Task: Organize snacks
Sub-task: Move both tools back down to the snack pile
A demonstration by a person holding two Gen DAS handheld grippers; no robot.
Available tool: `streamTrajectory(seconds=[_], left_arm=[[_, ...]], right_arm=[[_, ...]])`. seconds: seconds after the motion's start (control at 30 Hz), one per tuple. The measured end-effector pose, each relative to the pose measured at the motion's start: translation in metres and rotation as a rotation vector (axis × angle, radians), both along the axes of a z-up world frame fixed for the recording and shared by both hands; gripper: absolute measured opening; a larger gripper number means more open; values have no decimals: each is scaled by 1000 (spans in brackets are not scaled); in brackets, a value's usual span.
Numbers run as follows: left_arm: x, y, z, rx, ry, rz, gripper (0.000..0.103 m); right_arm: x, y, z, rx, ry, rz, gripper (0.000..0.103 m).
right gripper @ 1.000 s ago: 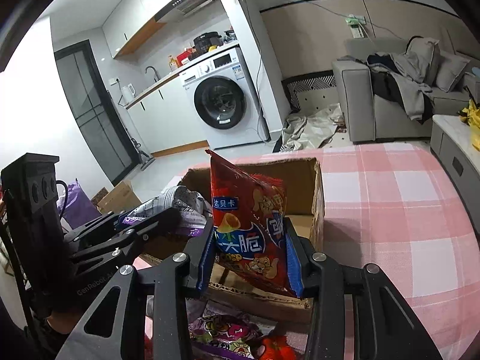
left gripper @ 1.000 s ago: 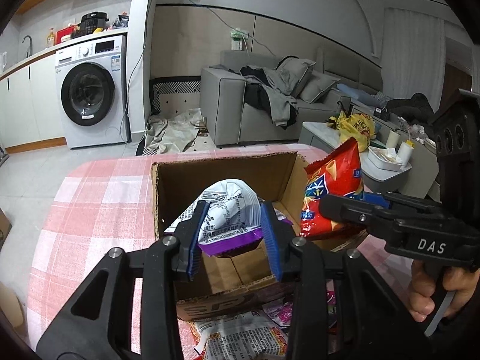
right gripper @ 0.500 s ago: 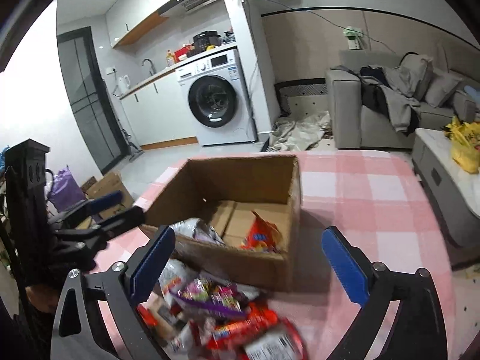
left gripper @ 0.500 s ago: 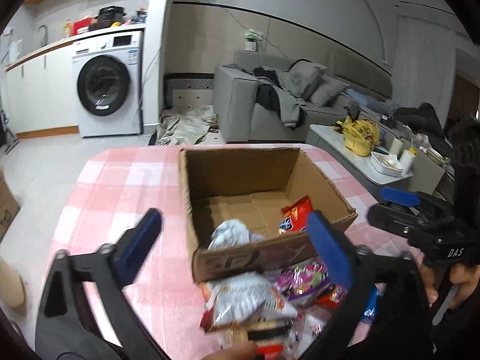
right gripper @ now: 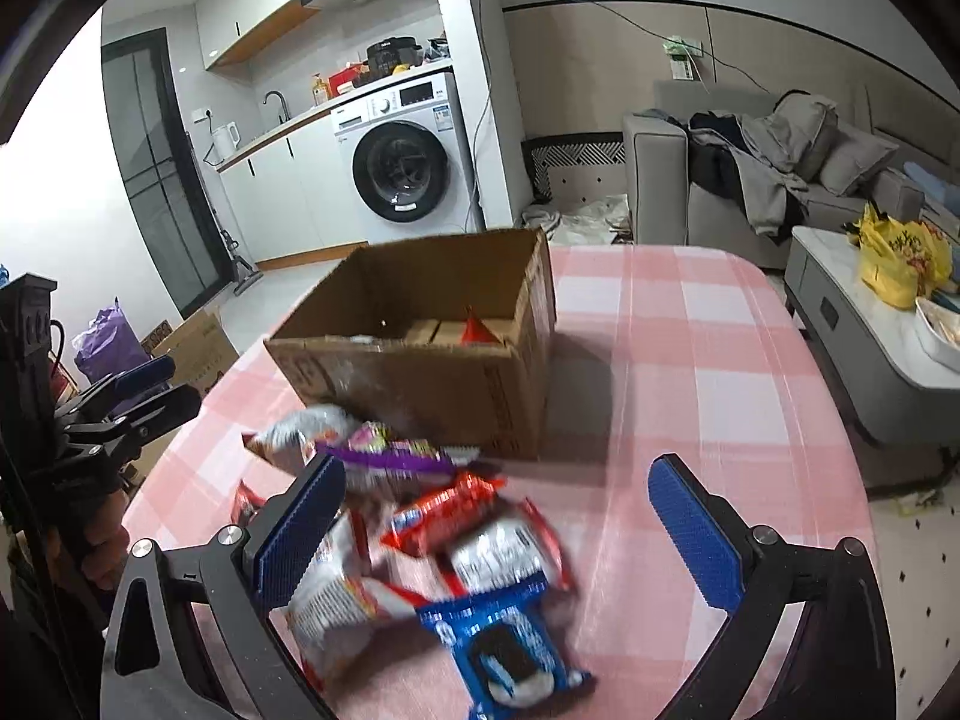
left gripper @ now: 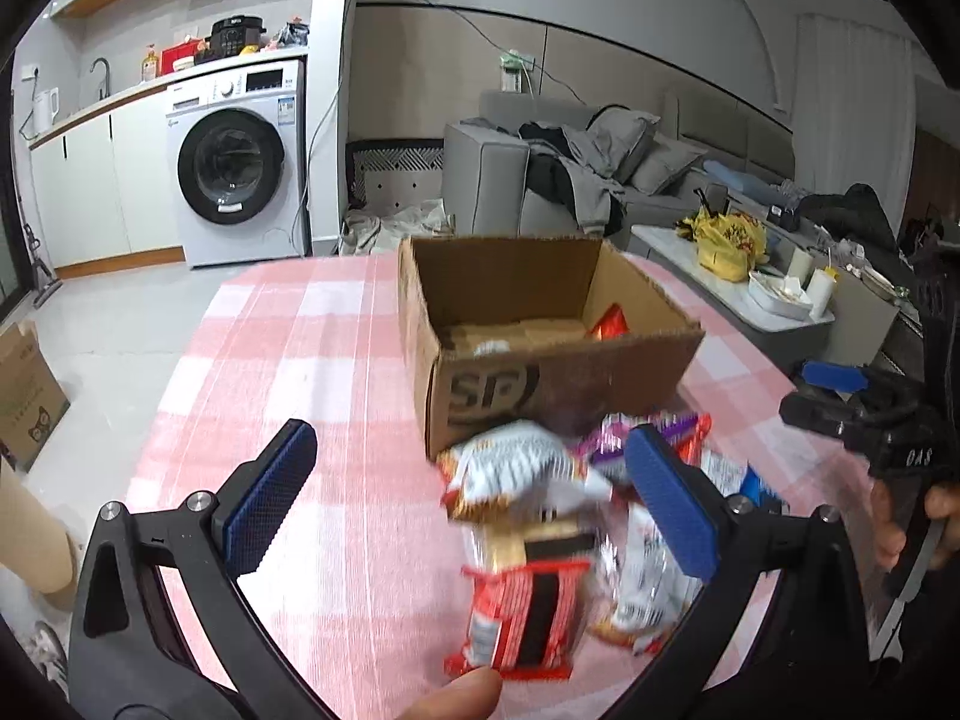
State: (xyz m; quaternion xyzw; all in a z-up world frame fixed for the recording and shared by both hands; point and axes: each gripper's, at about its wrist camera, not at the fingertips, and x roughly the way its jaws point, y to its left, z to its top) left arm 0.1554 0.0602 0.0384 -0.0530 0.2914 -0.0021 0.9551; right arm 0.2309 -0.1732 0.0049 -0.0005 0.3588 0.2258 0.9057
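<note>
An open cardboard box (left gripper: pixel 558 384) stands on the pink checked tablecloth (left gripper: pixel 300 396); it also shows in the right wrist view (right gripper: pixel 432 384). A red bag (left gripper: pixel 609 324) and a white packet lie inside. A pile of snack packets (left gripper: pixel 540 516) lies in front of it, among them a red wafer pack (left gripper: pixel 522 618), a blue cookie pack (right gripper: pixel 504 648) and a purple packet (right gripper: pixel 390 456). My left gripper (left gripper: pixel 474 498) is open and empty above the pile's left side. My right gripper (right gripper: pixel 498 528) is open and empty above the pile.
A washing machine (left gripper: pixel 237 168), a grey sofa (left gripper: pixel 540 180) with clothes and a low white table (right gripper: pixel 870 324) with a yellow bag stand beyond the table. Cardboard boxes (left gripper: pixel 24 390) sit on the floor at the left. A fingertip (left gripper: pixel 456 696) shows at the bottom edge.
Both grippers let go of their bags, the white-purple one and the red one, which now lie in the box. Both opened wide and drew back over the snack pile.
</note>
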Motion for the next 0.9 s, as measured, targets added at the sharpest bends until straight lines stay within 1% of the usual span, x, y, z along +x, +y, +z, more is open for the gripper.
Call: streamTrajectory(seconds=[0.1,0.37,0.5,0.7,0.9], left_arm=[[-9,1,-9,12,26,10,102],[-17,-5,-32,20,79,11,102],[-18,-4,-43,4,101,7,102],[-17,-6,-55,16,130,7,102],[-11,-5,-69,2,169,12,102]], right_arm=[[-4,-7,-6,3,21,-9,103],[-17,-15,-26,-23,72,-11,103],[-23,-16,-38,-49,97,-3,103],[-27,-13,-52,-77,128,16,103],[-28,-5,-66,-108,158,51,103]])
